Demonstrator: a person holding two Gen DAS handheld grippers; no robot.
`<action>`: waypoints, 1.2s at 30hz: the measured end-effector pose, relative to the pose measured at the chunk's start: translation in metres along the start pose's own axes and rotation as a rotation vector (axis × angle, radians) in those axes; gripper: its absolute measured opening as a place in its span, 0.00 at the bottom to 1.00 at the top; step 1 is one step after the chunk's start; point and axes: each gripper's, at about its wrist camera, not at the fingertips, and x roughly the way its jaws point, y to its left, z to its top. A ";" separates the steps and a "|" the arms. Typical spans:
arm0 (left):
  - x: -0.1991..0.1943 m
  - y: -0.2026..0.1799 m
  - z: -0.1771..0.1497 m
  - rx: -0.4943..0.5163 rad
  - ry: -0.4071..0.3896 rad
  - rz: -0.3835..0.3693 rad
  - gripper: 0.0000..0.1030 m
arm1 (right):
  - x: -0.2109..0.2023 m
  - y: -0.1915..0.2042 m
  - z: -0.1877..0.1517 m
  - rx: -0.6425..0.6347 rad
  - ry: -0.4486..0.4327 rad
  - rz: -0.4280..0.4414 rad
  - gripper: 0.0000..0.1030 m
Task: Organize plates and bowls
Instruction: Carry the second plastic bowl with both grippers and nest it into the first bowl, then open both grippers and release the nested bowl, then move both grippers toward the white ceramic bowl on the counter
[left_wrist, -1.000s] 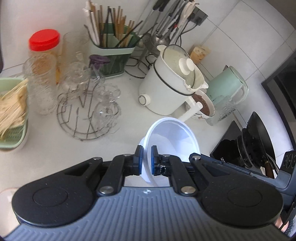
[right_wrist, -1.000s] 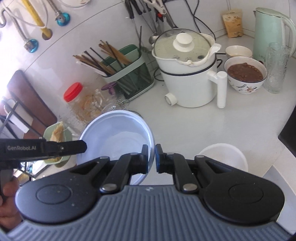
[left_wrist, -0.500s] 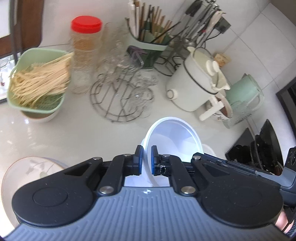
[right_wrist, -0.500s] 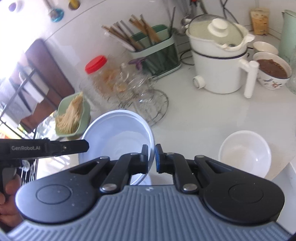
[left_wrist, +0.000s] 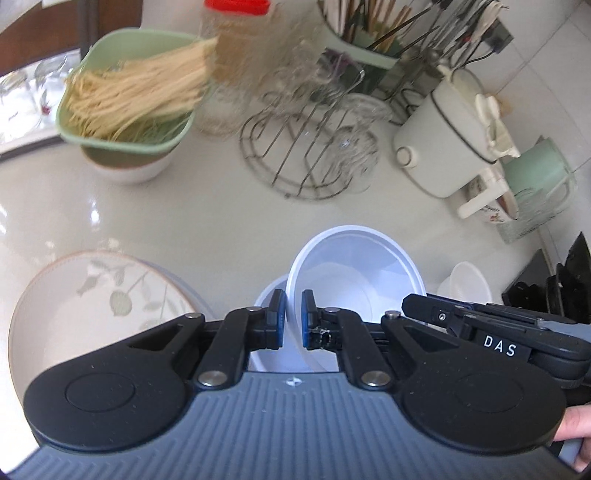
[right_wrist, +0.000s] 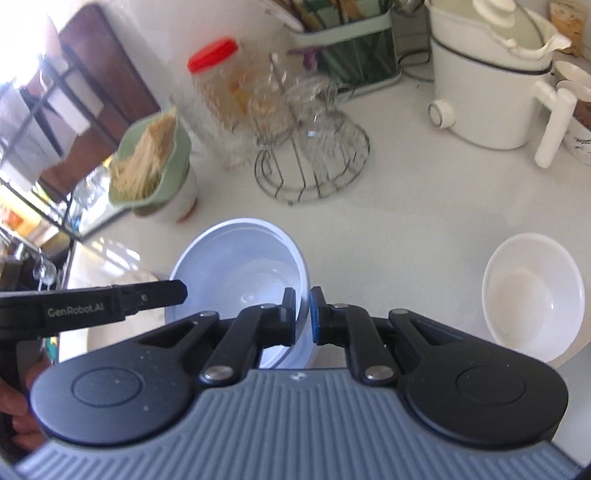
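Observation:
A translucent white plastic bowl (left_wrist: 354, 273) is held above the counter by both grippers. My left gripper (left_wrist: 290, 314) is shut on its near-left rim. My right gripper (right_wrist: 303, 314) is shut on its right rim, and the bowl (right_wrist: 240, 266) shows in the right wrist view too. A floral-patterned plate (left_wrist: 103, 306) lies at the lower left of the left wrist view. A small white bowl (right_wrist: 532, 295) sits on the counter to the right; it also shows in the left wrist view (left_wrist: 467, 284).
A green basket of noodles (left_wrist: 129, 99) sits on a bowl at the back left. A wire rack with glasses (left_wrist: 314, 147), a red-lidded jar (right_wrist: 218, 81), a utensil holder (left_wrist: 365, 37), a white cooker (left_wrist: 447, 136) and a green kettle (left_wrist: 539, 181) line the back.
Both grippers carried the plastic bowl to the left and back; the floral plate and noodle basket came further into view. Both grips are unchanged.

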 end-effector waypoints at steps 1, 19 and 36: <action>0.002 0.001 -0.002 -0.003 0.007 0.005 0.08 | 0.002 0.000 -0.001 -0.002 0.011 0.002 0.12; 0.010 -0.001 -0.007 0.000 0.041 0.041 0.45 | 0.014 -0.008 -0.012 0.026 0.064 0.014 0.15; -0.032 -0.033 0.019 0.060 -0.086 0.029 0.52 | -0.041 -0.022 0.000 0.053 -0.170 -0.039 0.37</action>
